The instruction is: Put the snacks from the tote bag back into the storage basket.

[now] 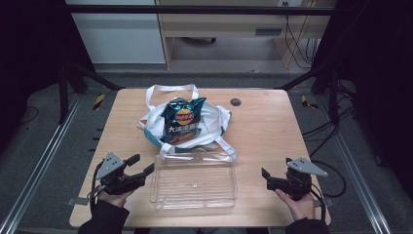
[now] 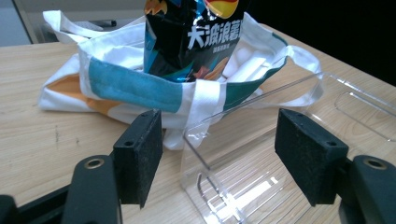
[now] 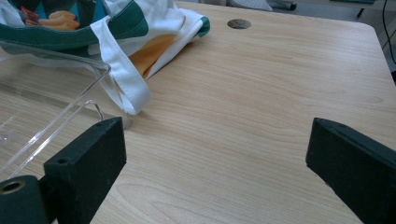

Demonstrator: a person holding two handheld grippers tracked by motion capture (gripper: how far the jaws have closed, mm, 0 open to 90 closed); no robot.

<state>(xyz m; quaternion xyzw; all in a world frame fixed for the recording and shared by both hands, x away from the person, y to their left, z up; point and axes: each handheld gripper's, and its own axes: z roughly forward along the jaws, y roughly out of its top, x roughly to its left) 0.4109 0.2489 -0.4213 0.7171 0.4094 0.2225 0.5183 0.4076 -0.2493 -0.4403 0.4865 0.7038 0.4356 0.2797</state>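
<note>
High view: a chip bag (image 1: 183,121) stands in a cloth bag (image 1: 214,122) in the middle of the bench (image 1: 272,126), touching a clear tray (image 1: 194,183) below it. Left gripper (image 1: 141,165) and right gripper (image 1: 265,176) sit low, fingers wide open, holding nothing. Pulling a strap could tip the chips.

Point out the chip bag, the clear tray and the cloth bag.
chip bag (image 1: 182,122), high view, middle of its printed front.
clear tray (image 1: 195,185), high view, its bare floor.
cloth bag (image 2: 135,84), left gripper view, teal band on its side.
</note>
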